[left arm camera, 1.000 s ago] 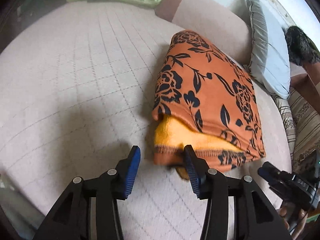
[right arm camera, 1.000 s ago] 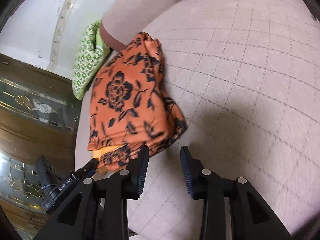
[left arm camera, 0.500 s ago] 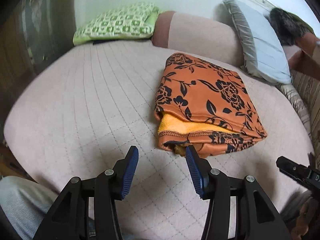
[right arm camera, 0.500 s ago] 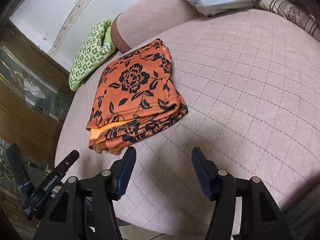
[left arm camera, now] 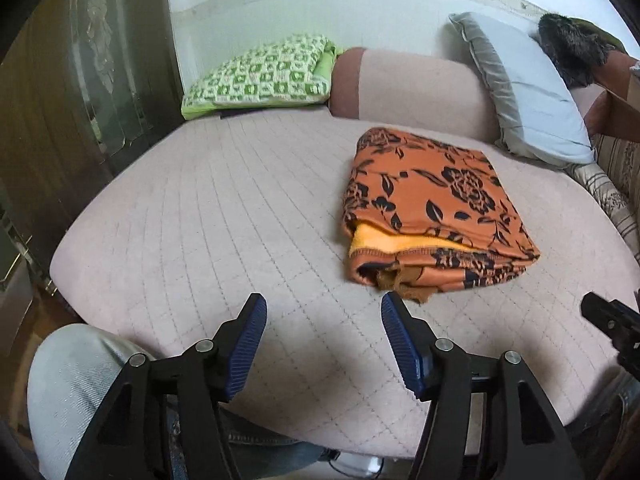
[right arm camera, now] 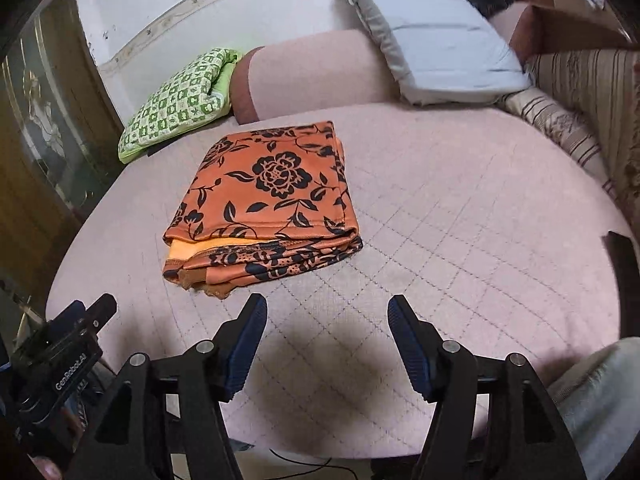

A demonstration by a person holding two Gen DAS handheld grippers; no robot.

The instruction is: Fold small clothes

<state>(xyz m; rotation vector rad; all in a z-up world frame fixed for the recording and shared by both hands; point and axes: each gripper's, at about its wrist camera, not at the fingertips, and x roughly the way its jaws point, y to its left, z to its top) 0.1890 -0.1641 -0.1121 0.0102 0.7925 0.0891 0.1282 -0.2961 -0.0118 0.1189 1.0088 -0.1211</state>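
An orange garment with black flowers (left arm camera: 432,208) lies folded into a thick rectangle on the pink quilted bed (left arm camera: 240,216); a yellow inner layer shows at its near edge. In the right wrist view the folded garment (right arm camera: 268,196) sits left of centre. My left gripper (left arm camera: 322,344) is open and empty, held back near the bed's front edge, apart from the garment. My right gripper (right arm camera: 326,344) is open and empty, also near the front edge, below and right of the garment.
A green checked pillow (left arm camera: 260,76) lies at the back left, a pink bolster (left arm camera: 408,84) behind the garment, a grey pillow (left arm camera: 524,88) at the back right. A striped cushion (right arm camera: 576,92) is at the right. Dark wooden doors (left arm camera: 60,120) stand left. My knee (left arm camera: 76,388) shows below.
Both grippers have pulled back from the folded garment toward the bed's front edge and have opened wider. The garment lies still on the bed.
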